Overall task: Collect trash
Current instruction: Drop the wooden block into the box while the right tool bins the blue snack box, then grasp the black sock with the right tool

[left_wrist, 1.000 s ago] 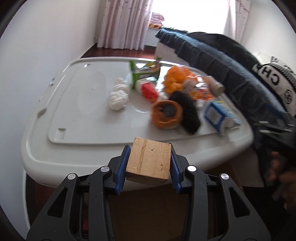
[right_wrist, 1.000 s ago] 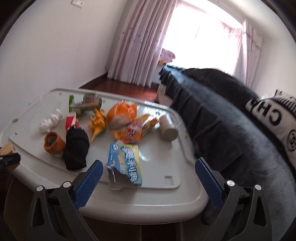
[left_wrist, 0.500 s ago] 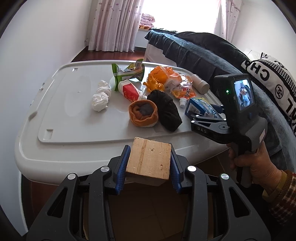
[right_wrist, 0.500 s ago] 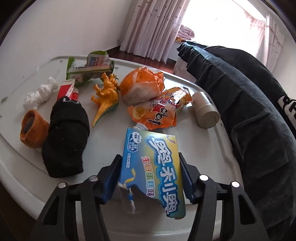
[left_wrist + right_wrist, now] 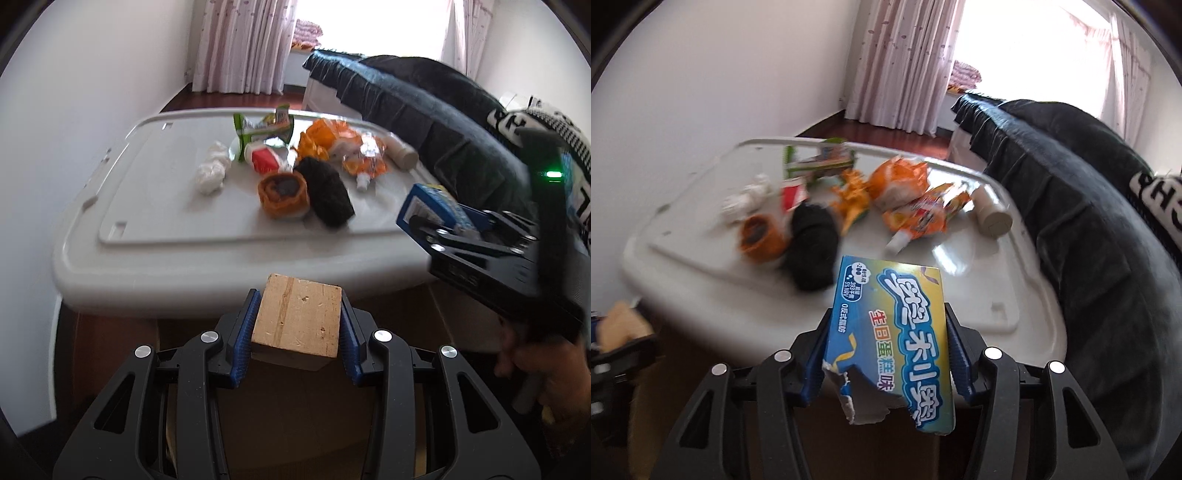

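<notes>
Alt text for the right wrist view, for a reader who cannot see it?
The right hand-held gripper grips a torn blue snack box, lifted clear of a white table littered with wrappers, a black sock and crumpled tissue.

Two wrist views angled down, sharing the littered lid (image 5: 155, 229).

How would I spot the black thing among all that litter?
Look at the white table beside the dark sofa. In the litter there, next to the orange cup, lies the black sock, the only dark, fuzzy lump among bright wrappers.
</notes>
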`<state>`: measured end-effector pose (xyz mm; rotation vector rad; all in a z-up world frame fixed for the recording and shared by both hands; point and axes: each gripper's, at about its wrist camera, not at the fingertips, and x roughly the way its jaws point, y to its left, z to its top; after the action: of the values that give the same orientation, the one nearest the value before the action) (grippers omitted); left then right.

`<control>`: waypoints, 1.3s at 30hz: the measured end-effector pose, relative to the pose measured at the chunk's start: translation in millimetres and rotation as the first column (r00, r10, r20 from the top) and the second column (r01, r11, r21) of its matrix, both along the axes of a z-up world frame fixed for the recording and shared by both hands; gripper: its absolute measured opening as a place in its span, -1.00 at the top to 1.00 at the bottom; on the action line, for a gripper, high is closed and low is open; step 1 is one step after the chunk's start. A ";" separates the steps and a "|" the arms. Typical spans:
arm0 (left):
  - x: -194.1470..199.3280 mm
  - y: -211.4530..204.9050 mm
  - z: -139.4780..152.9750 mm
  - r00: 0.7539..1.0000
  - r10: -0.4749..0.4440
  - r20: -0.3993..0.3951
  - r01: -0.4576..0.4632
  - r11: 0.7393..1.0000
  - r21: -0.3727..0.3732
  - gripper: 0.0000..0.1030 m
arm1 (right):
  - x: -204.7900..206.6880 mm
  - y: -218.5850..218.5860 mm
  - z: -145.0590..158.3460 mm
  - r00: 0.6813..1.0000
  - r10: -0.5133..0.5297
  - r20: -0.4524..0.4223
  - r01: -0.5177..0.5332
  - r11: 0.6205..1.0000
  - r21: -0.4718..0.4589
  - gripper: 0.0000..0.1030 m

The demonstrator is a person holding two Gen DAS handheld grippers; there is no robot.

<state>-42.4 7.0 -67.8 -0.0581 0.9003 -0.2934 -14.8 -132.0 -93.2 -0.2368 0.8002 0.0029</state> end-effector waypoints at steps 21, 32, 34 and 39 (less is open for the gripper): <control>-83.6 -13.5 -32.1 0.995 0.002 -0.097 0.010 0.993 0.118 -0.35 | -112.2 8.5 -41.6 0.992 -0.009 -0.128 0.008 1.000 -0.007 -0.74; -79.6 -6.2 -23.8 0.996 0.051 -0.076 -0.041 0.991 0.130 -0.44 | -111.5 11.1 -35.9 0.995 0.005 -0.098 -0.004 1.000 0.002 -0.87; -78.0 -6.4 -22.4 0.996 0.051 -0.071 -0.042 0.990 0.132 -0.44 | -110.9 11.6 -34.2 0.996 0.004 -0.090 -0.003 1.000 0.005 -0.88; -68.2 -2.1 -14.3 0.997 0.060 -0.037 -0.056 0.991 0.120 -0.44 | -95.4 9.7 -13.0 0.999 0.018 -0.037 -0.015 0.997 0.072 -0.90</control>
<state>-110.6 4.9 -82.1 0.0198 0.9529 -0.1847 -110.1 -122.2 -106.2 -0.1758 0.8340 0.0521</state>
